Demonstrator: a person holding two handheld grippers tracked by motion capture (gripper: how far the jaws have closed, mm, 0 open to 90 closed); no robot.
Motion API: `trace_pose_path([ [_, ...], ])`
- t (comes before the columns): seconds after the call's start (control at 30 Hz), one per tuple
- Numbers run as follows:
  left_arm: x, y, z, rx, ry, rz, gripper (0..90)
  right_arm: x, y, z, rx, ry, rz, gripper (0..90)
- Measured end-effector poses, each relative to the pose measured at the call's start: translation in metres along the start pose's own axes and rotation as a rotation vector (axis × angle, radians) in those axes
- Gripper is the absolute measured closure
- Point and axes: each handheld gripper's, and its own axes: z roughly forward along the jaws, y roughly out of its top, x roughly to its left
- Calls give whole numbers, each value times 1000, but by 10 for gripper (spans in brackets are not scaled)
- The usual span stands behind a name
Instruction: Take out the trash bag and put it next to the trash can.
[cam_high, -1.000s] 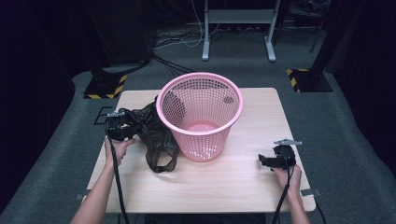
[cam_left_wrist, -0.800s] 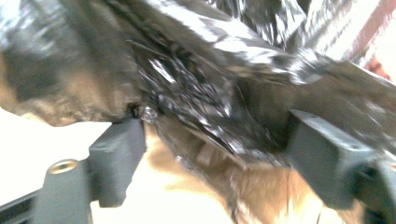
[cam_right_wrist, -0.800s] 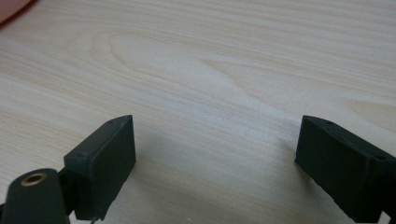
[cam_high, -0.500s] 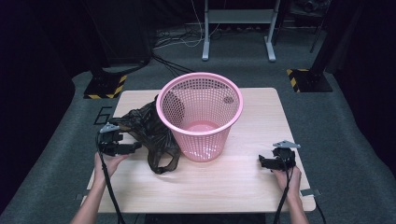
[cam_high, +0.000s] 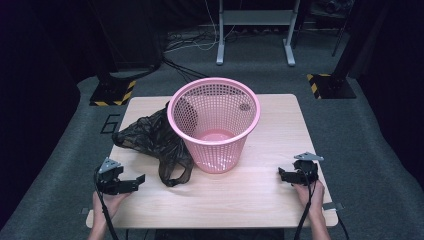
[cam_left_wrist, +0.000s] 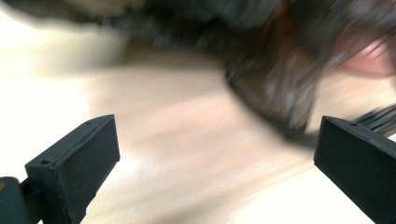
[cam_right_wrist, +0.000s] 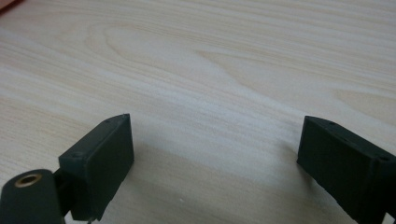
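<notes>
Crumpled dark translucent plastic bag (cam_high: 152, 142) lies on the pale wooden table (cam_high: 260, 195), touching the upright pink perforated plastic basket (cam_high: 215, 122) at its 9 o'clock. Left gripper (cam_high: 134, 181), at the bag's 7 o'clock and apart from it, jaws just opened wide, nothing between. Right gripper (cam_high: 281, 175), at the basket's 4 o'clock, jaws spread, empty.

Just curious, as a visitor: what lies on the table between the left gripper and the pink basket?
In the high view, the dark plastic bag lies crumpled between the left gripper and the pink basket, its near end short of the open jaws.
</notes>
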Motion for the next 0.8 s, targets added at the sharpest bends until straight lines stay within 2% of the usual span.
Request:
trace_pose_path([
  [0.13,6,-17,13,33,60,-11,2,-1,-2,-2,-3,-1,2,93],
  [0.3,11,-26,28,51,107,-28,2,0,-3,-3,0,-17,10,82],
  [0.4,5,-25,34,79,162,10,1,1,-3,-3,3,-24,17,72],
  [0.8,2,-22,38,76,179,-5,0,3,-2,-1,16,-26,21,24],
])
